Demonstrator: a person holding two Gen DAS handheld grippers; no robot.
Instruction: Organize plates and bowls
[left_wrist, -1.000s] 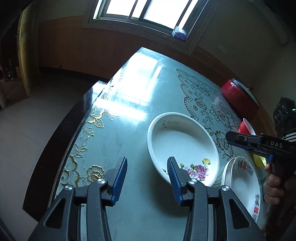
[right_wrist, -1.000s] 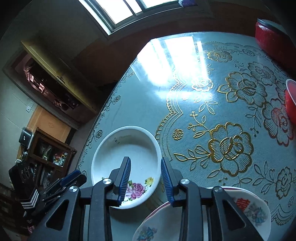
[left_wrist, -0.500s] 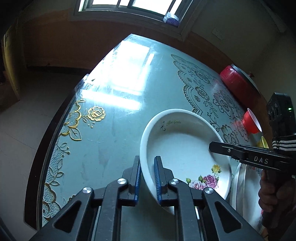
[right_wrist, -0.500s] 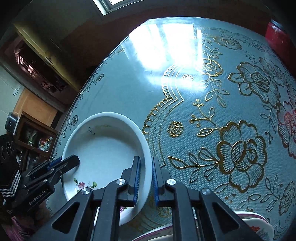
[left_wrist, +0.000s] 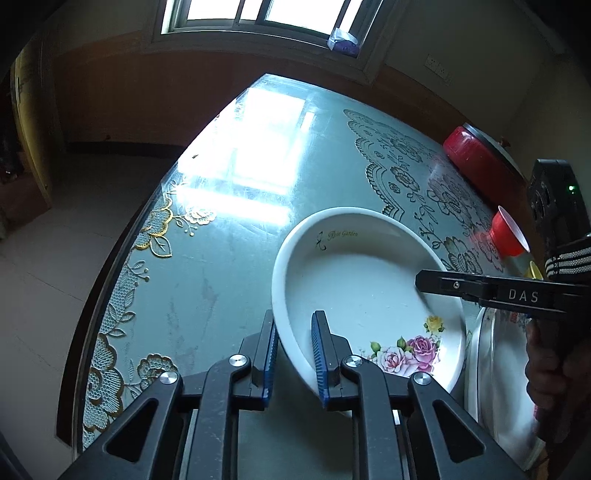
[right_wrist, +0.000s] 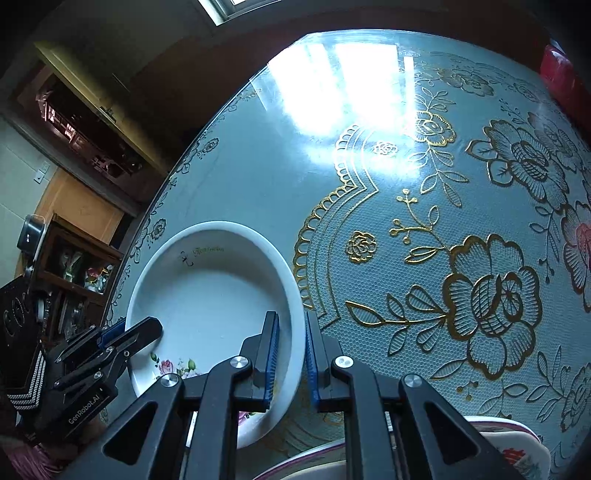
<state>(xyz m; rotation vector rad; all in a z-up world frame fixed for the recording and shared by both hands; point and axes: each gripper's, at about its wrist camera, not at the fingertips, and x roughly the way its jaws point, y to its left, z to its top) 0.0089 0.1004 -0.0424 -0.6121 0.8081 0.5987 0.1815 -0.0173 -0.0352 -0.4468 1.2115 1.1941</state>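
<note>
A white bowl (left_wrist: 362, 295) with pink roses sits on the blue-green lace-patterned table (left_wrist: 221, 258). My left gripper (left_wrist: 295, 350) straddles its left rim, one pad outside and one inside, both touching the wall; its jaws are opening slightly with the rim still between them. My right gripper (right_wrist: 290, 354) is shut on the opposite rim of the bowl (right_wrist: 214, 288). The left wrist view shows the right gripper (left_wrist: 421, 280) reaching over the bowl's right edge. The left gripper (right_wrist: 110, 343) sits at the bowl's left edge in the right wrist view.
A stack of flowered plates (left_wrist: 498, 369) lies just right of the bowl, and its rim (right_wrist: 509, 446) shows under my right gripper. A red pot (left_wrist: 476, 158) and a red cup (left_wrist: 508, 234) stand at the far right. The table's edge (left_wrist: 122, 258) curves along the left.
Both grippers have come down onto the bowl and gone from open to closed over its opposite rims. The left jaws stand a little wider than half a second ago.
</note>
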